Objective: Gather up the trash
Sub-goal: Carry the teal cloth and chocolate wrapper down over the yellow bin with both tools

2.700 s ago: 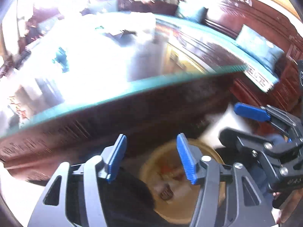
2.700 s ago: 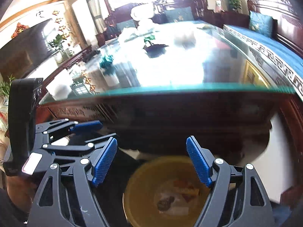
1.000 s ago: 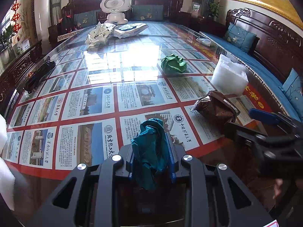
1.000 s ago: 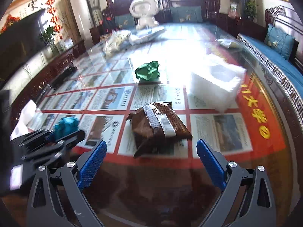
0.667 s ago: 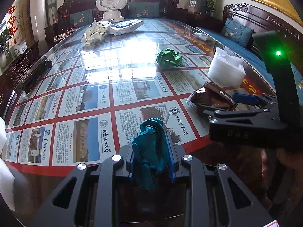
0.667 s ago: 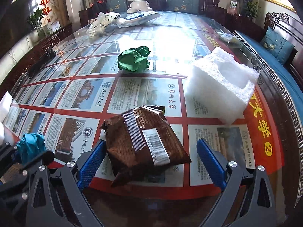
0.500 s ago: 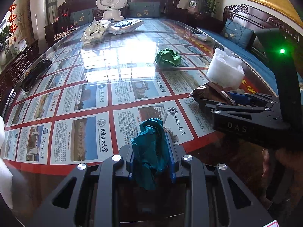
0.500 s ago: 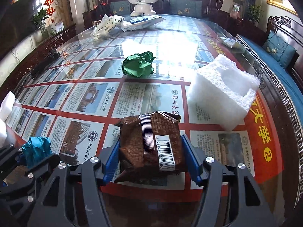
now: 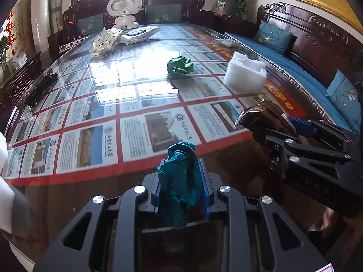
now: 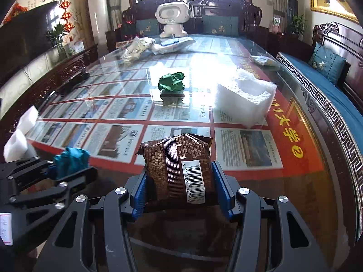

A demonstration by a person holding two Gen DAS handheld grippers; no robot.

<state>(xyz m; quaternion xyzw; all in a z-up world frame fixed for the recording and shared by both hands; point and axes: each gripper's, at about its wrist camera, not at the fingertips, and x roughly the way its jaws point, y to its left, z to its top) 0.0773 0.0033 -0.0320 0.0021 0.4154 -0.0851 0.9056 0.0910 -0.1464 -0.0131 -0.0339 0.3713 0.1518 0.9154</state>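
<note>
Left wrist view: left gripper (image 9: 181, 190) clenched on teal wad (image 9: 180, 181), at 6 o'clock over near edge of glass table (image 9: 140, 90). Right gripper (image 9: 275, 127) at 3 o'clock, brown packet (image 9: 263, 116) between its fingers. Green wad (image 9: 180, 66) at 12, foam block (image 9: 246, 74) at 1–2 o'clock, both on table.

Right wrist view: right gripper (image 10: 180, 181) – jaws just closed in – grasping brown packet (image 10: 179, 170), barcode up, at 6 o'clock. Left gripper (image 10: 61, 165) with teal wad (image 10: 71, 159) at 9. Green wad (image 10: 171, 81) at 12, foam block (image 10: 246, 95) at 1 o'clock.
</note>
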